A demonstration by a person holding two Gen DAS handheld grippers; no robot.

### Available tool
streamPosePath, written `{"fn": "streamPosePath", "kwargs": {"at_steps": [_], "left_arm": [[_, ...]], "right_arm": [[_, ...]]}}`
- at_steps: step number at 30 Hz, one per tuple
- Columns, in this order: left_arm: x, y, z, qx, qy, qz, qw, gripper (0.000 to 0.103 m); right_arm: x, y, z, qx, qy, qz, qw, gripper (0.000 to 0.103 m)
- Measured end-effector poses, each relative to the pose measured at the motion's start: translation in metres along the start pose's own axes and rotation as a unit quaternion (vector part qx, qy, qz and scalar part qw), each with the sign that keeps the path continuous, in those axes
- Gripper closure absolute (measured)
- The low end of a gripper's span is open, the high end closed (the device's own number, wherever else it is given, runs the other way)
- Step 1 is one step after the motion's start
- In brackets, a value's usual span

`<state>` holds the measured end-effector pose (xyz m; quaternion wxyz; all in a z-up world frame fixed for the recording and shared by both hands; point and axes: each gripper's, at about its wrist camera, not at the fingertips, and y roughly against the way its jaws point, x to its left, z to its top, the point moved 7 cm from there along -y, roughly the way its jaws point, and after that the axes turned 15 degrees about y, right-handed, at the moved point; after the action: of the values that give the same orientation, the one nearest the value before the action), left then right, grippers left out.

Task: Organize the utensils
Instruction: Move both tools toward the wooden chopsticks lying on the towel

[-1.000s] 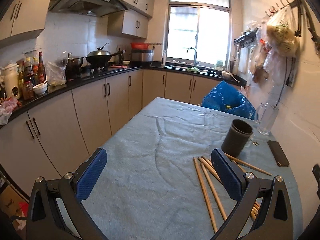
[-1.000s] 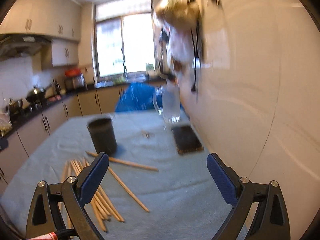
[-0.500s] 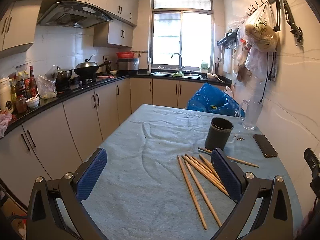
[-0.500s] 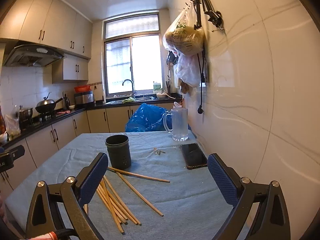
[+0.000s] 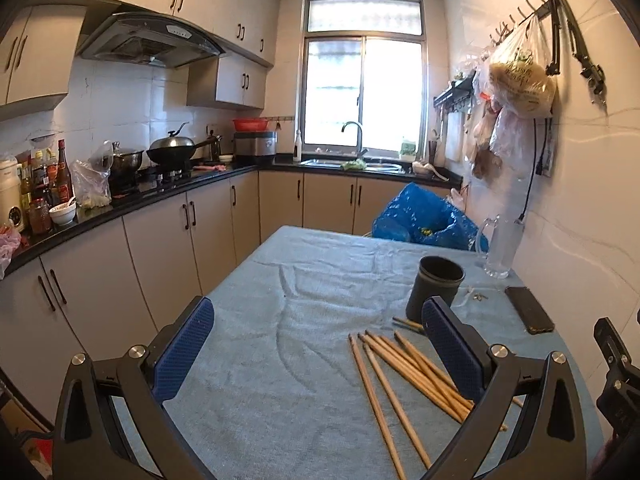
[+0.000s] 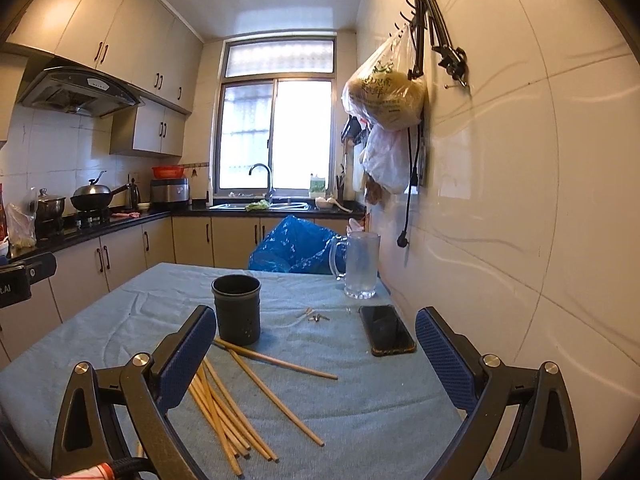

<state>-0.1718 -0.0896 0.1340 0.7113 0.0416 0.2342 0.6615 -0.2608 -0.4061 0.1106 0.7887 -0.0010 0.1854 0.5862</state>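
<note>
Both grippers' fingers [image 5: 188, 344] spread wide, holding nothing.

A lived-in home kitchen: beige cabinets [image 5: 224, 224] under a black countertop [image 5: 132, 200], a range hood [image 5: 148, 42] above a wok [image 5: 174, 152] on the stove, a sink faucet [image 5: 354, 130] beneath the window [image 5: 362, 92], and a cloth-covered table [image 5: 280, 360].

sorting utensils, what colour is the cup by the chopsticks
Dark grey, nearly black cup; clearest in the right wrist view.
</note>
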Motion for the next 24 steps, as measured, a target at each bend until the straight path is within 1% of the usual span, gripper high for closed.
{"fn": "streamPosePath", "kwargs": {"at_steps": [3,6,10,12,16,20,24], "left_arm": [[0.004,-0.012,-0.003,0.016,0.005,0.003,0.9999,0.0],[0.009,-0.021,-0.003,0.026,0.017,0.004,0.9995,0.0],[0.014,-0.033,-0.001,0.036,0.022,0.005,0.9991,0.0],[0.016,-0.038,0.003,0.032,0.017,0.009,0.9993,0.0],[0.023,-0.046,0.013,0.011,0.003,0.021,0.9997,0.0],[0.033,-0.056,0.025,-0.004,-0.008,0.032,0.9994,0.0],[0.046,-0.065,0.035,-0.012,-0.006,0.036,0.9992,0.0]], "right_arm": [[0.011,-0.011,-0.004,0.017,0.014,0.012,1.0,0.001],[0.02,-0.017,-0.001,0.019,0.023,0.018,0.999,0.001],[0.028,-0.023,0.009,0.011,0.032,0.01,0.999,0.001],[0.03,-0.028,0.015,0.007,0.029,0.012,0.999,0.001],[0.038,-0.045,0.027,0.007,0.026,0.015,1.0,0.001],[0.05,-0.067,0.036,0.018,0.03,0.02,0.999,0.001],[0.064,-0.089,0.042,0.029,0.034,0.03,0.999,0.001]]}}
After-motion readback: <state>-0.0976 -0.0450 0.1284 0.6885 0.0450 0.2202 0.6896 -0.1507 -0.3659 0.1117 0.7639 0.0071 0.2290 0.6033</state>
